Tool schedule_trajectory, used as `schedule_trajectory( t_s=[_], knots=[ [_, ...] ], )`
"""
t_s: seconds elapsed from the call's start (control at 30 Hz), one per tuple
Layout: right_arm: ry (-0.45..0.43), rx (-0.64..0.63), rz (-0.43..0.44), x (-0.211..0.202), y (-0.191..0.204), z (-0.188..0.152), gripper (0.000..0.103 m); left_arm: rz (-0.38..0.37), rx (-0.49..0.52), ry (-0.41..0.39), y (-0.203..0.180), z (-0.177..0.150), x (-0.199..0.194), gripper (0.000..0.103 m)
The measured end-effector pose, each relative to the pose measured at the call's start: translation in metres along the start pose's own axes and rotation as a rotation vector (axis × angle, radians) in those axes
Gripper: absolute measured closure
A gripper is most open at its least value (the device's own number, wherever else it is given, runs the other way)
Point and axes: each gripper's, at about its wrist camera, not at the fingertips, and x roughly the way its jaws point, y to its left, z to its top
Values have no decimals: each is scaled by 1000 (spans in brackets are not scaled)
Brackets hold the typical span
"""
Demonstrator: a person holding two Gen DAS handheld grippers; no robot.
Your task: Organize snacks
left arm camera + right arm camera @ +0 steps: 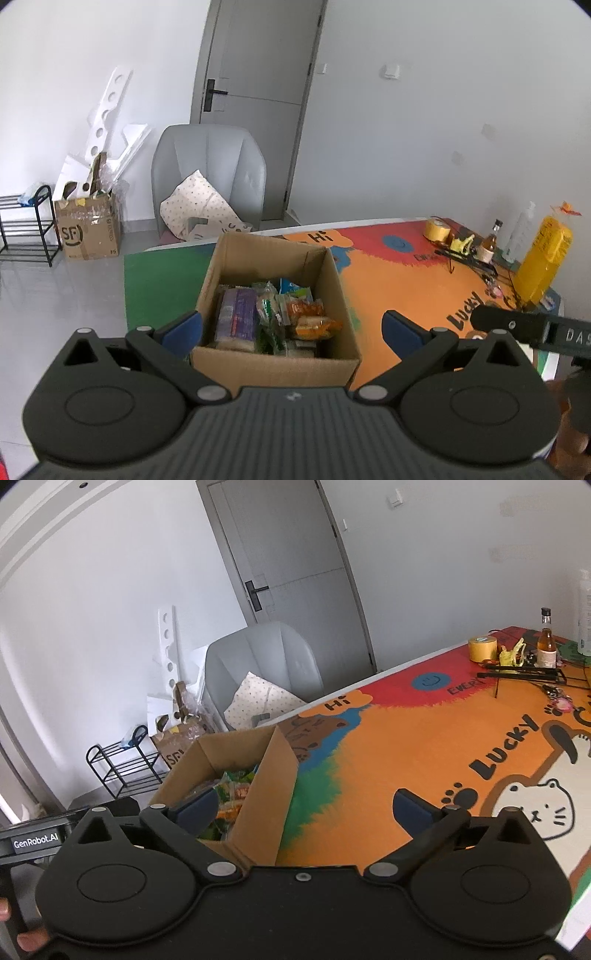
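Left gripper [291,328] – fingers spread wide, empty, poised just above near rim of cardboard box [275,360]. Right gripper [304,814] same: wide, empty, over box's right wall.

Snack packets [273,314] packed inside box; likely next – drop straight down, pinch one top packet, avoid snagging walls.

Beyond on tabletop [388,746]: tape roll [436,228], small bottle [546,644], yellow bottle [543,258] – well apart.

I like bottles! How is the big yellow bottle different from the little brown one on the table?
The yellow bottle is much taller and wider than the brown bottle. The yellow bottle is bright and opaque; the brown bottle is see-through glass with amber liquid and a pale label. The yellow bottle leans in this view; the brown bottle looks straighter. Both stand by the table's far edge.
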Motion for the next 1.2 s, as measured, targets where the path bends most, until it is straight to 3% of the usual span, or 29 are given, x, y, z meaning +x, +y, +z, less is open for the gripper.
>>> schedule_trajectory(
  t_s=[0.5,1.2],
  knots=[
    [14,-36,25,-46,3,-11,0,13,61,22,7,-14,-40,0],
    [22,-87,-18,-93,-4,-42,0,18,117,-83,13,-26,-98,0]
  ],
)
